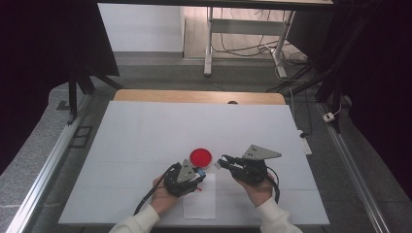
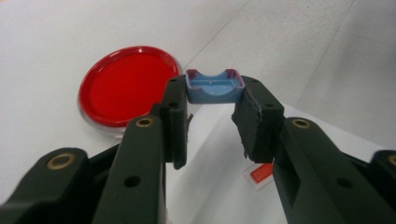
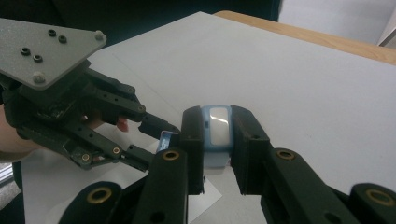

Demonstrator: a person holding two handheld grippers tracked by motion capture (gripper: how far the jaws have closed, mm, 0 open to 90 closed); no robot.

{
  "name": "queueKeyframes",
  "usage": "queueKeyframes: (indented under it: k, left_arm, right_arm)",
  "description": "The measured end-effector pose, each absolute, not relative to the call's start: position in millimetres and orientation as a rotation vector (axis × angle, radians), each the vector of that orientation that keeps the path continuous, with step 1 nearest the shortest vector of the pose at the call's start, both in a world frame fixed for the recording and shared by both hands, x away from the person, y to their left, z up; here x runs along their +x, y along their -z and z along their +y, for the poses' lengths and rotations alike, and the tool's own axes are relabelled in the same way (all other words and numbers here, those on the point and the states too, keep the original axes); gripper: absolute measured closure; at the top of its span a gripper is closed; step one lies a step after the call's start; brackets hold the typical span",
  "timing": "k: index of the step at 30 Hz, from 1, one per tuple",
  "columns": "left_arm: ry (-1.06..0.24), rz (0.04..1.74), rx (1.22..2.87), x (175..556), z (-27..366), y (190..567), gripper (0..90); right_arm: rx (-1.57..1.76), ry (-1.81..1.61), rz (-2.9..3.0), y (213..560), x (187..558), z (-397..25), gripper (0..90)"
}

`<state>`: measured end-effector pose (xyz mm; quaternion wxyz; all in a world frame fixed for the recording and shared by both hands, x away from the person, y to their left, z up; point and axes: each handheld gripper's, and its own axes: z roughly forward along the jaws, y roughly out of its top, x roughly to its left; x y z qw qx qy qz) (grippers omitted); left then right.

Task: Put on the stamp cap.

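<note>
Near the table's front edge, the left gripper (image 2: 211, 112) pinches a blue cap (image 2: 214, 87) and the right gripper (image 3: 217, 135) clamps the blue case (image 3: 216, 133); misaligned, either could slip free.

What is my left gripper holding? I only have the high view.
Observer: The left gripper pinches a small blue piece at its tips; the piece's top edge is scooped.
Operator: And the right?
Observer: The right gripper is shut on a pale blue block with a glossy window on top.
Operator: Anything under the left gripper?
Observer: A small red-and-clear packet lies on the paper below it.
</note>
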<state>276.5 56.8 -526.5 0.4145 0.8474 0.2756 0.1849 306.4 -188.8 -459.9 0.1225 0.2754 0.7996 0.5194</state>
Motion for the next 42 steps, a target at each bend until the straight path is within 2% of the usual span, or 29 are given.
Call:
queueKeyframes:
  k: [10,42]
  left_arm:
    - [-0.455,0.674,2.13,277.4,44.8,526.3,64.7]
    - [-0.474,0.674,2.116,278.3,44.3,523.5,64.8]
  right_arm:
    - [0.809,-1.519,2.324,461.1,306.5,-188.9,75.4]
    - [0.916,-1.581,2.253,462.3,296.4,-171.2,75.5]
